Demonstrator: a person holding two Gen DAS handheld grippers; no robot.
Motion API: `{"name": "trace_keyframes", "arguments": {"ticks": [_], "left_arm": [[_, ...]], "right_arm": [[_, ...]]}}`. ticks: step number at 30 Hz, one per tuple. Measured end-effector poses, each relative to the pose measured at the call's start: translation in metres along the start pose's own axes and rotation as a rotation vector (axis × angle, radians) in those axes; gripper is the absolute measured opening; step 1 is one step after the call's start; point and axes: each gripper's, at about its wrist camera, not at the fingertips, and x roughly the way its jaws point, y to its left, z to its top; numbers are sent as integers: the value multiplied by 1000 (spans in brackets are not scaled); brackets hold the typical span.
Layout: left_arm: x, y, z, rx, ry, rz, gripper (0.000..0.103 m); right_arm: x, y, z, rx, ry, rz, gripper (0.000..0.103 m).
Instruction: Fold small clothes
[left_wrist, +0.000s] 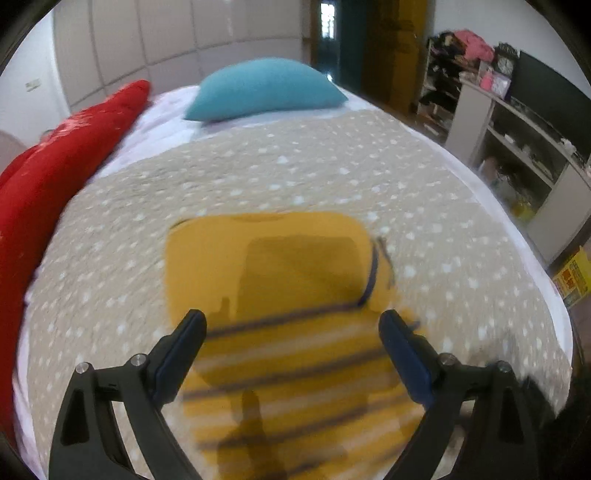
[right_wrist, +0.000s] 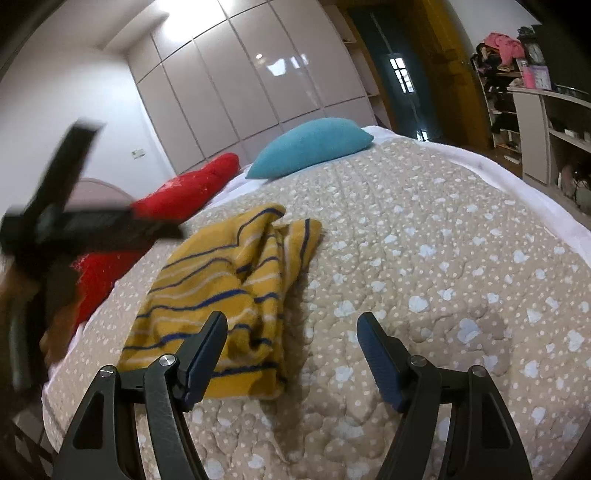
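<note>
Both hand-held grippers (left_wrist: 291, 325) (right_wrist: 291, 328) gape wide, empty, above soft striped mustard knit (right_wrist: 221, 291) on quilted bedspread (right_wrist: 424, 240).

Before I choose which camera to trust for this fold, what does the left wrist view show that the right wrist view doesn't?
Only the left wrist view shows the garment's plain yellow panel from above and a yellow box beside the bed. Only the right wrist view shows the left gripper from outside, blurred, and the garment's rumpled folds. Both show the yellow striped garment, the dotted beige quilt, the teal pillow, the red pillow, and open jaws holding nothing.
</note>
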Motion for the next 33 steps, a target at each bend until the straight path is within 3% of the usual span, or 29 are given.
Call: {"name": "trace_keyframes", "arguments": {"ticks": [3,4,9,15,18,21,25,27,31,33], "left_arm": [[40,-21,23,41,112,-52,53],[51,-28,27,62,146,-54,50],[89,-46,52,54,191,-33,48],[114,-59,52,67,162,16,49],[102,-59,53,55,131,17,52],[67,-45,57,-32,75,-85,55],[27,-34,40,-56,19,-118,72],[23,-32,23,-58,32,-117,73],[47,-33,-9,-72,157,-117,73],[39,-34,-17,-60,129,-128,73]], "right_arm": [[4,-2,-1,13,15,11,77],[5,-4,0,21,19,20,77],[13,-18,0,93,62,73,77],[24,-33,-1,179,108,137,77],[25,-33,-2,179,110,145,77],[26,-32,-2,175,113,146,78],[26,-33,-1,173,116,143,78],[27,-32,0,171,117,139,78],[28,-32,-1,168,114,131,78],[27,-32,-1,168,112,129,78]]}}
